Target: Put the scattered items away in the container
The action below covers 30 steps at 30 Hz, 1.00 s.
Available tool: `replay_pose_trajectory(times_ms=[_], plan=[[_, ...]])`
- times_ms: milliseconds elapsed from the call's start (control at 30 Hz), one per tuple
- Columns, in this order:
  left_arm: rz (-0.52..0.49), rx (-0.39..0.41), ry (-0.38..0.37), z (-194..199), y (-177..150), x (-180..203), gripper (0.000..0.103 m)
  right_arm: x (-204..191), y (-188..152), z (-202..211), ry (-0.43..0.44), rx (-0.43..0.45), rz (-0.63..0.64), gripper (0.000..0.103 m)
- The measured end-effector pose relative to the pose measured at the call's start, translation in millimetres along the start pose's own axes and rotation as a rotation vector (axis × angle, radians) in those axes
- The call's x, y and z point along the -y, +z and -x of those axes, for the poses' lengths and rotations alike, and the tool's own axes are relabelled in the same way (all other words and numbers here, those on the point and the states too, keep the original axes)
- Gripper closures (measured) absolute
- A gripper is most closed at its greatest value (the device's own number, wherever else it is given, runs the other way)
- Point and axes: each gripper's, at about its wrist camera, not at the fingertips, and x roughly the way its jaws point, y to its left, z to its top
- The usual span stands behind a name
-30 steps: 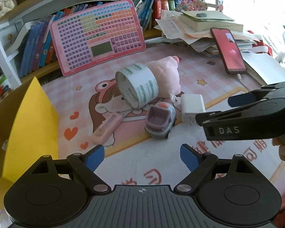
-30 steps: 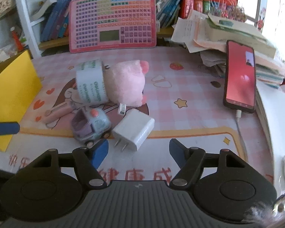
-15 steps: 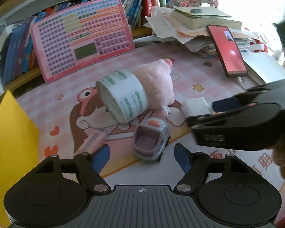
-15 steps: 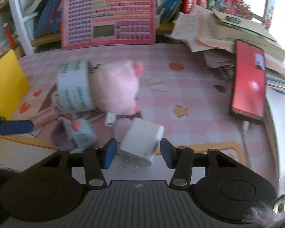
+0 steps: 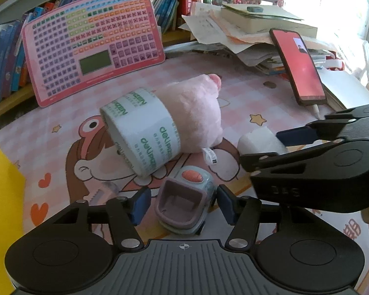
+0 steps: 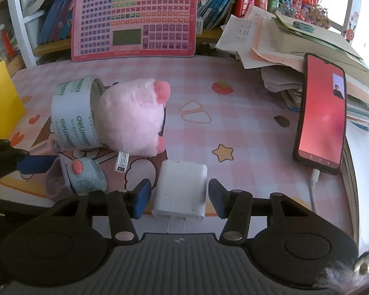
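Note:
A small grey-and-lilac toy car (image 5: 184, 201) with an orange button sits on the pink mat. My left gripper (image 5: 183, 205) has the car between its blue pads; its jaws are closing, with slim gaps still showing. The white plug charger (image 6: 180, 191) lies between the pads of my right gripper (image 6: 179, 201), which press on its sides. In the left wrist view the right gripper (image 5: 265, 147) reaches in from the right with the charger (image 5: 260, 140). A yellow box (image 5: 2, 196) stands at the left edge. A tape roll (image 5: 145, 132) leans against a pink plush (image 5: 194, 113).
A pink keyboard board (image 6: 135, 17) leans on the bookshelf at the back. A phone (image 6: 322, 113) with a red screen is propped on a pile of books and papers (image 6: 295, 36) at the right, its cable trailing down. A pink stick (image 5: 105, 189) lies under the tape.
Both grippers moved forward and down onto the mat. The left jaws narrowed around the toy car. The right jaws closed on the charger, which turned straight between them.

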Motion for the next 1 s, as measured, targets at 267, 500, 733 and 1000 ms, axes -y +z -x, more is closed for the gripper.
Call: replay_pose_trajectory(times_ms=[267,500,733,1000], plan=[[-0.002,-0.004,0.004,-9.3,-2.9,3.0,0.05,6.3,-2.4,-5.6,0.015,-0.011,-0.017,0.061],[-0.026,0.002,0.002,-7.4,-4.6,5.3,0.058,6.2,-7.0,-1.9,0.026,-0.023,-0.019,0.061],[0.002,0.018,-0.015,16.4,-12.0,2.6,0.062,5.9,-14.5,15.7,0.06,-0.015,-0.031,0.061],[0.043,0.034,-0.012,54.6,-25.0,-5.7,0.062,-10.3,-29.6,45.1,0.118,-0.009,-0.016,0.061]])
